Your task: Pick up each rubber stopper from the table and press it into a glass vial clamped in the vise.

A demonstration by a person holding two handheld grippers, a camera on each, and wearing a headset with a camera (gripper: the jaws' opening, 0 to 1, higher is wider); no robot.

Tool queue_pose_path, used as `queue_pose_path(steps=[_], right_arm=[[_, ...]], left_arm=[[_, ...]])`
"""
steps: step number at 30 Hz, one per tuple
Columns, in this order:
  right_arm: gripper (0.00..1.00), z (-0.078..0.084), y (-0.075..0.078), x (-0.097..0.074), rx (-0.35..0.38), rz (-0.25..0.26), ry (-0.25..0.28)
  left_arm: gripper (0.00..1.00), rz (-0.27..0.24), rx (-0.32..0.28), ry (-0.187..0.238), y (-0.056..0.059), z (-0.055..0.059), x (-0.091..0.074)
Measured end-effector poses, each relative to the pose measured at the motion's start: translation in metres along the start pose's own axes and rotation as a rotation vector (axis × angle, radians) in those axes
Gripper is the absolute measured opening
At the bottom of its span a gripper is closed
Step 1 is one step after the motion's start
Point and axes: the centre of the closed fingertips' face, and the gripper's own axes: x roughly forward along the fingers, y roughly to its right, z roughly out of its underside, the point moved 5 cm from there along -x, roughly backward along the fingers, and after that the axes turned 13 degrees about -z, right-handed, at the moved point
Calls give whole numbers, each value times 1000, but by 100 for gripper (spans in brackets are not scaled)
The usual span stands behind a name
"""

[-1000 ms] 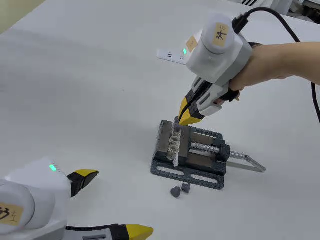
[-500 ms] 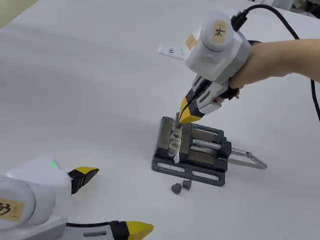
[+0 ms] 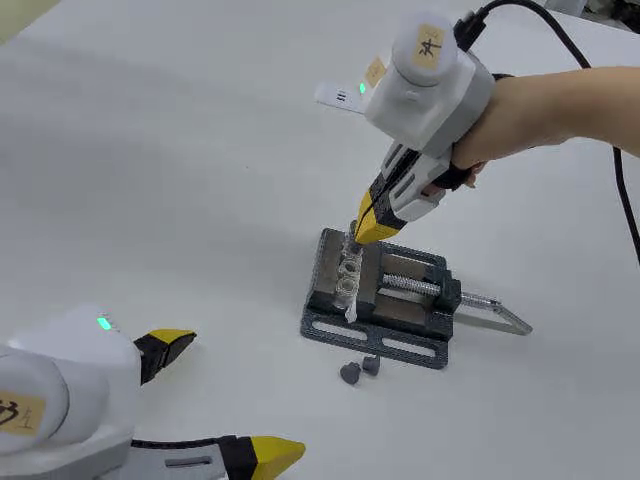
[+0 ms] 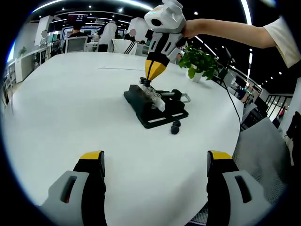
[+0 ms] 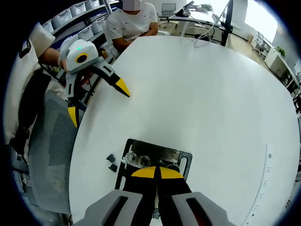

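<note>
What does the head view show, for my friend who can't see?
The right gripper, jaws shut, points down at glass vials clamped in a vise on the white table. Two rubber stoppers lie beside the vise; the left gripper is open.

The flat round desk (image 3: 150,150) is plain white, with no pattern. The small metal bench vise (image 3: 400,300) is dark grey to black, its screw and handle bright silver. The little glass vials (image 3: 347,280) are clear and colourless. The two small rubber stoppers (image 3: 350,373) are dark grey. The right tool (image 3: 365,233) has a white and pale grey body, black jaws with yellow tips, a green light, and a tan label with black marks. The left tool (image 3: 228,398) wears the same white, black, yellow, green and tan. The thick round cable (image 3: 540,30) is black.
</note>
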Motion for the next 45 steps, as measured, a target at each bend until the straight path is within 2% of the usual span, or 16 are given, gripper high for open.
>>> queue_pose_path(steps=[9,22,27,32,39,43,45], right_arm=[[0,-2,1,0,-1,15,-36],[0,-4,-2,3,-7,23,-81],[0,-6,-3,5,-41,33,-143],[0,-7,-4,6,-30,37,-166],[0,-3,-3,5,2,16,-157],[0,0,1,4,18,5,-118],[0,-1,1,5,20,5,-115]], left_arm=[[88,10,-3,-4,4,1,2],[88,8,-5,1,4,1,2],[88,6,-6,3,4,1,2],[88,4,-11,2,5,2,3],[88,8,-15,2,5,3,4],[88,5,-19,6,4,1,5],[88,4,-23,8,4,0,5]])
